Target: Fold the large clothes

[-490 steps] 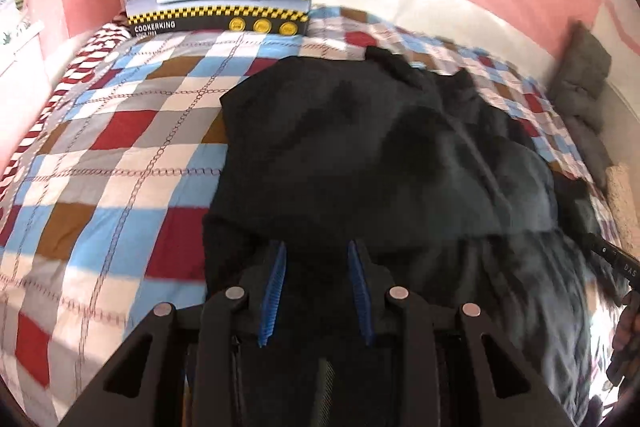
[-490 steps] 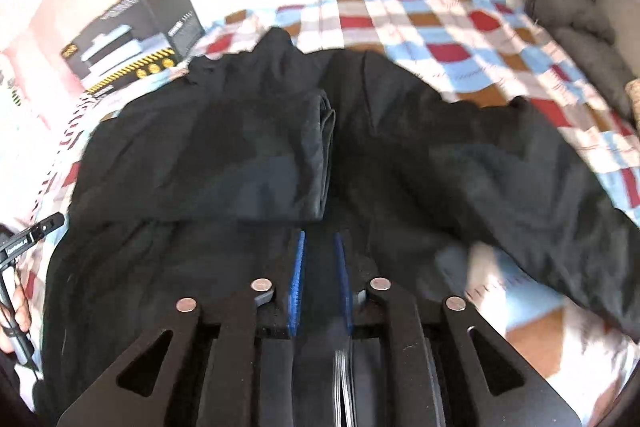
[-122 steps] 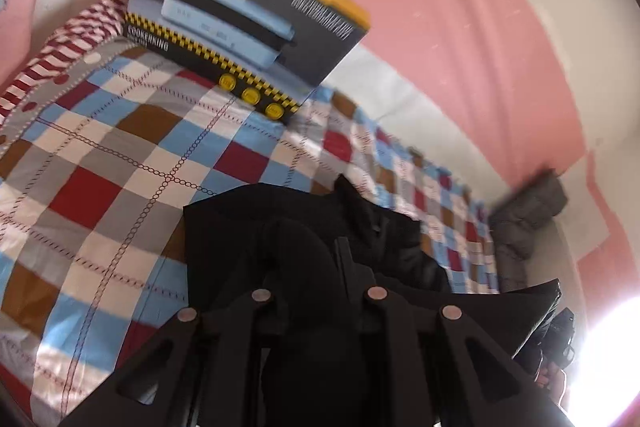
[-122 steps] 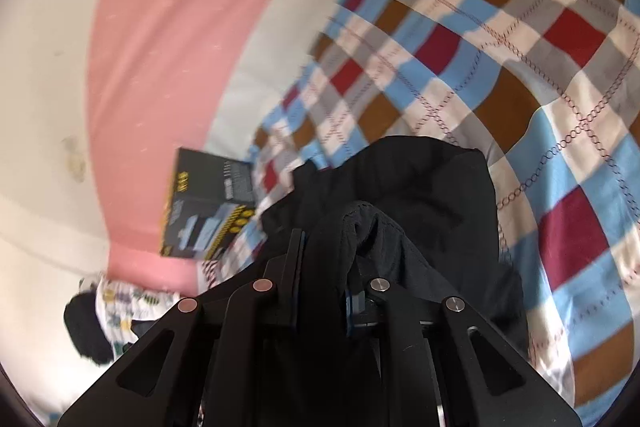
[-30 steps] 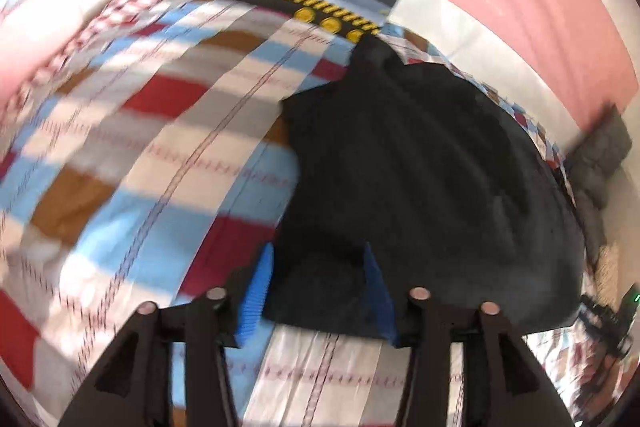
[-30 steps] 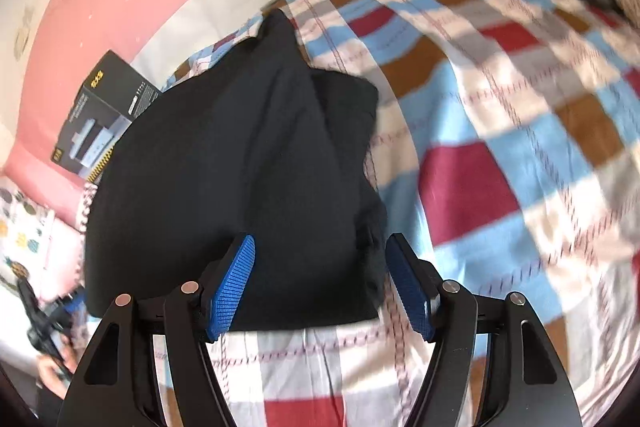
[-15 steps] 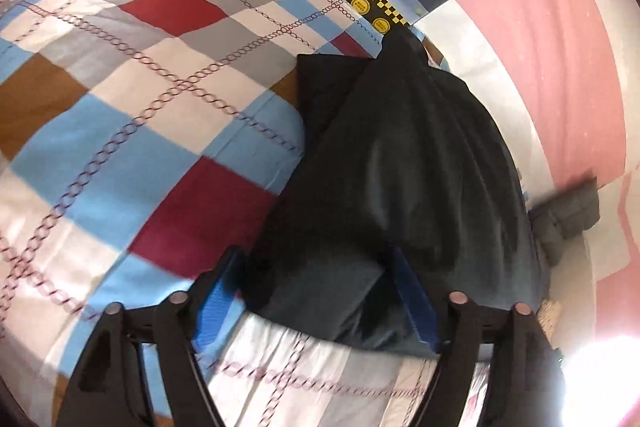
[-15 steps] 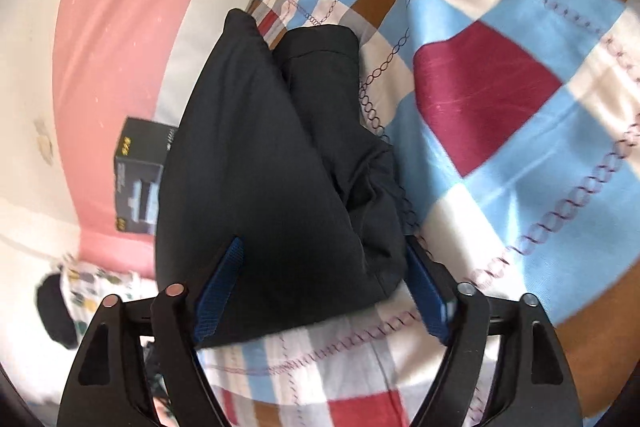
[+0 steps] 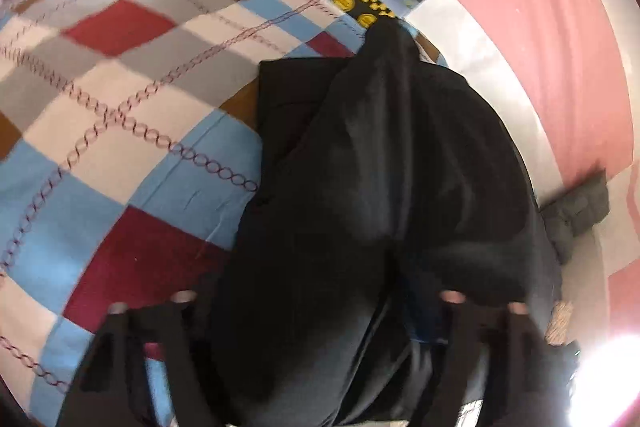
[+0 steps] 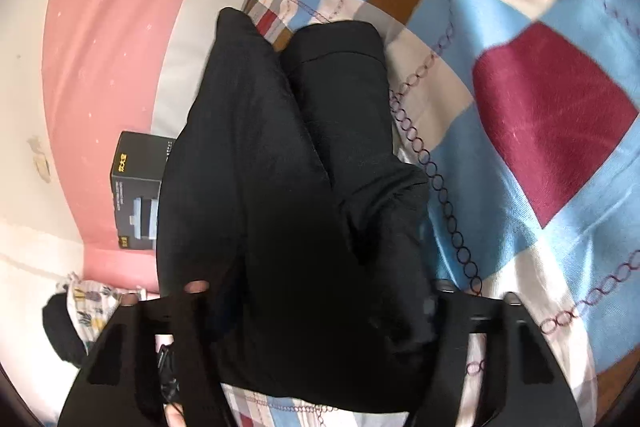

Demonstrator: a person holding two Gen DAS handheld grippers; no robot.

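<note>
Since half a second ago both sets of jaws have been closing. Left gripper (image 9: 316, 307) and right gripper (image 10: 320, 291) now each clench the black garment's (image 9: 392, 163) near folded edge

The garment (image 9: 384, 187), spread wide before, is now a narrow bundle running toward 12 o'clock. Both grippers (image 9: 316, 303) (image 10: 320, 291) have sunk over its near end, jaws just closing around the cloth.
</note>
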